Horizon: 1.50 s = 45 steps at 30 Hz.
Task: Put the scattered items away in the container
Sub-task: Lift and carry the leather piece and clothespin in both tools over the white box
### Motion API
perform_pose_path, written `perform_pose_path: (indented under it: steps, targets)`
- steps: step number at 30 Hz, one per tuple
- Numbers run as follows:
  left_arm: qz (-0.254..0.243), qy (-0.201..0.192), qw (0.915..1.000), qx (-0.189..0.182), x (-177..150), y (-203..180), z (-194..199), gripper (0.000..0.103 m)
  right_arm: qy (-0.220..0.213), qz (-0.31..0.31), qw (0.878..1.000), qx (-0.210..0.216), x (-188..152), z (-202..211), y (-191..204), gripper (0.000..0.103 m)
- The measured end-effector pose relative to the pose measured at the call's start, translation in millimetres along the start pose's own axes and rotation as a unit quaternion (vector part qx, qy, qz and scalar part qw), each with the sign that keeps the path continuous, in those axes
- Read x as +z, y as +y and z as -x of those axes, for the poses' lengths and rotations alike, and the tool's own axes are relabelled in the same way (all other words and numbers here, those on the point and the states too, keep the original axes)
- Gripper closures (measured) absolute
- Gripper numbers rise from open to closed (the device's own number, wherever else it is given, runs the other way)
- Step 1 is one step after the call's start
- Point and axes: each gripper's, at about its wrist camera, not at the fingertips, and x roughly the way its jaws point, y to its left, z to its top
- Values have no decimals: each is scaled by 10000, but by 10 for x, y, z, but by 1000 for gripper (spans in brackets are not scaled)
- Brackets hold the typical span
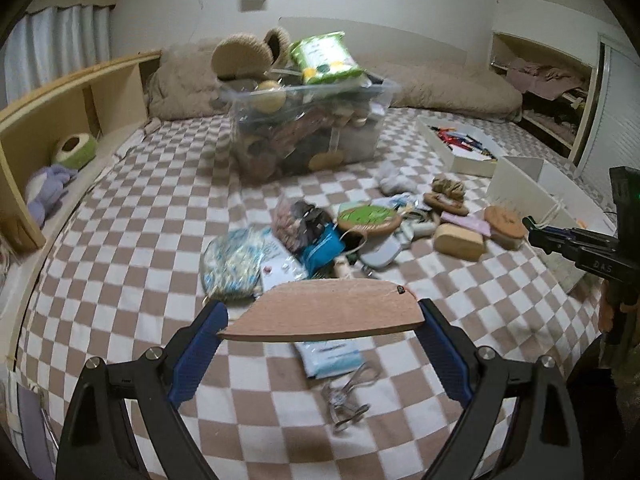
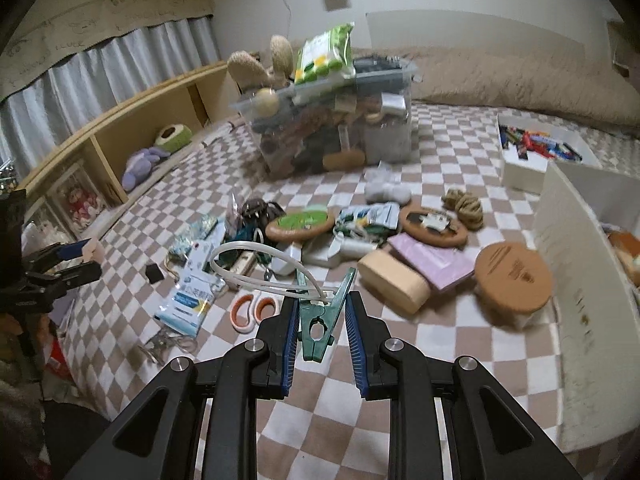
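Scattered items point(image 1: 360, 220) lie in a loose heap on the checkered bedspread point(image 1: 140, 240), in front of my overfilled clear plastic container point(image 1: 308, 128) further back on the bed. My left gripper point(image 1: 322, 316) has its jaws spread wide, clamped on the ends of a flat wooden board point(image 1: 324, 310) held above the bedspread. My right gripper point(image 2: 322, 312) has its jaws drawn in, pinching a green clothespin point(image 2: 320, 320) with a white cord point(image 2: 256, 264) looped from it.

Green clothespin point(image 2: 320, 320), brown-checked bedspread point(image 2: 400, 400)
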Motion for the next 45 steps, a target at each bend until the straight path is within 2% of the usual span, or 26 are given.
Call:
perform_pose_path:
  steps: [14,19,37,45]
  targets:
    - [-50,-228,9996,-160,373,-514,173,9,-343,230,9990,-158,278,604,-108,78]
    - [-67,-333,9991,-254,478,-670,222,9,-466,269,9979,-351,342,805,-213,78]
    - [-242,-693,9953,-628,827,-1349,358,9,-745,286,9935,-814,372,1374,-655,78]
    - [-272,-829,9929,-808,965,-1643,338,9,-904,106,9916,-923,371,1632,-961,78]
